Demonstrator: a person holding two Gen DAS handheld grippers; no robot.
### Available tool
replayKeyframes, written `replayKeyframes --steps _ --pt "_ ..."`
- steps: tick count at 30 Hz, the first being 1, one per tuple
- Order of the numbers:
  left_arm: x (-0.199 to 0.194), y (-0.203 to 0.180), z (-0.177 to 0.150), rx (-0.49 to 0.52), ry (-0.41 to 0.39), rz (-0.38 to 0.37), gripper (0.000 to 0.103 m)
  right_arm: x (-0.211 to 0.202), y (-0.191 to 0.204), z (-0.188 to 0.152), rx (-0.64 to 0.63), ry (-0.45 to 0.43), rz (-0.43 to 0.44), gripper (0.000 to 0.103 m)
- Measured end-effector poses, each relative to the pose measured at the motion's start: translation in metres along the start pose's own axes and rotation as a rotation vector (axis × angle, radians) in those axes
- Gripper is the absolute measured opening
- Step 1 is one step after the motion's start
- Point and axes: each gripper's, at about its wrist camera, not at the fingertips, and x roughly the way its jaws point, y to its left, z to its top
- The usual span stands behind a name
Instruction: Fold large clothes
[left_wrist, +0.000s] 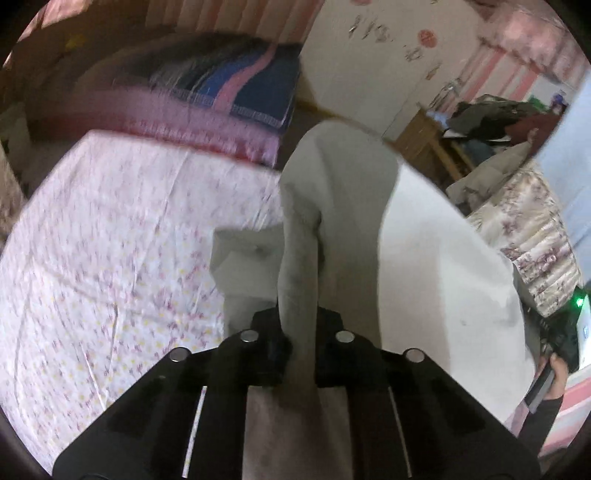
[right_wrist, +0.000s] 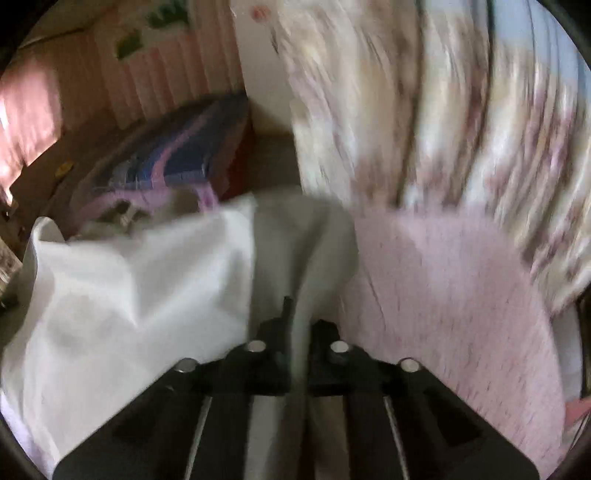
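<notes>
A large white garment (left_wrist: 436, 258) hangs lifted above the bed. My left gripper (left_wrist: 298, 332) is shut on a bunched fold of it, which runs up between the two black fingers. In the right wrist view my right gripper (right_wrist: 297, 332) is shut on another bunched edge of the same white garment (right_wrist: 129, 280), which spreads out to the left. The view is blurred by motion.
The bed has a pink floral sheet (left_wrist: 110, 258). A folded blue and pink striped blanket (left_wrist: 236, 85) lies at the bed's far end. A floral quilt (right_wrist: 443, 110) hangs on the right. A wooden piece of furniture piled with dark clothes (left_wrist: 491, 118) stands at the back right.
</notes>
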Motion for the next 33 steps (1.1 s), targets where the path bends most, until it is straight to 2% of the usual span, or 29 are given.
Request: replayKeyframes --steps 2,4,6,7,8,9,11,12,13,14,15,17,19,21,25,29,30,31,33 --pt "-0.017 -0.012 -0.002 0.043 -0.061 -0.010 0.005 -0.036 0.016 0.008 -0.042 -0.168 0.021 0.002" --pt "-0.035 -0.020 -0.001 0.071 -0.135 -0.043 0.004 -0.068 0.027 0.012 -0.075 -0.297 0.039 0.002" --pt "-0.046 -0.021 0.002 0.075 -0.189 -0.051 0.004 -0.095 0.035 0.012 -0.103 -0.419 0.038 0.002" --pt "-0.045 -0.018 0.004 0.064 -0.205 -0.048 0.004 -0.099 0.035 0.011 -0.100 -0.447 0.034 0.002" --pt "-0.039 -0.011 0.005 0.045 -0.201 -0.043 0.004 -0.095 0.031 0.011 -0.090 -0.440 0.025 0.002" --pt "-0.027 -0.002 0.005 0.025 -0.159 -0.024 0.004 -0.087 0.028 0.012 -0.087 -0.417 -0.002 0.002" --pt "0.002 0.017 0.004 -0.025 -0.053 0.017 0.007 -0.054 0.021 0.008 -0.116 -0.295 -0.094 0.003" --pt "0.018 0.023 0.000 -0.059 0.008 0.009 0.009 -0.028 0.016 0.002 -0.120 -0.190 -0.127 0.003" --pt "0.030 0.028 -0.003 -0.081 0.067 0.009 0.010 -0.013 0.012 -0.002 -0.112 -0.133 -0.147 0.005" --pt "0.033 0.027 -0.004 -0.077 0.082 0.022 0.011 0.006 0.009 -0.006 -0.097 -0.041 -0.163 0.007" --pt "0.033 0.022 -0.002 -0.051 0.097 0.057 0.014 0.012 0.008 -0.006 -0.095 -0.012 -0.181 0.014" --pt "0.031 0.015 0.002 -0.007 0.102 0.122 0.023 0.015 0.007 -0.005 -0.083 0.019 -0.204 0.018" --pt "0.031 0.013 0.002 0.009 0.101 0.189 0.049 0.012 0.006 -0.006 -0.083 0.008 -0.222 0.020" --pt "0.033 0.020 0.001 -0.017 0.100 0.210 0.058 0.013 0.009 -0.006 -0.096 0.004 -0.246 0.020" --pt "0.042 0.022 0.000 0.010 0.105 0.224 0.059 0.028 0.020 -0.011 -0.173 0.030 -0.306 0.020" --pt "0.051 0.021 -0.002 0.050 0.117 0.262 0.059 0.037 0.007 -0.014 -0.137 0.046 -0.271 0.022" --pt "0.052 0.020 -0.002 0.054 0.118 0.271 0.060 0.037 0.002 -0.014 -0.123 0.049 -0.266 0.035" --pt "0.048 0.020 -0.003 0.058 0.116 0.283 0.061 0.037 -0.002 -0.014 -0.111 0.048 -0.292 0.043" --pt "0.043 0.014 -0.004 0.075 0.110 0.310 0.061 0.031 -0.010 -0.012 -0.079 0.052 -0.275 0.047"
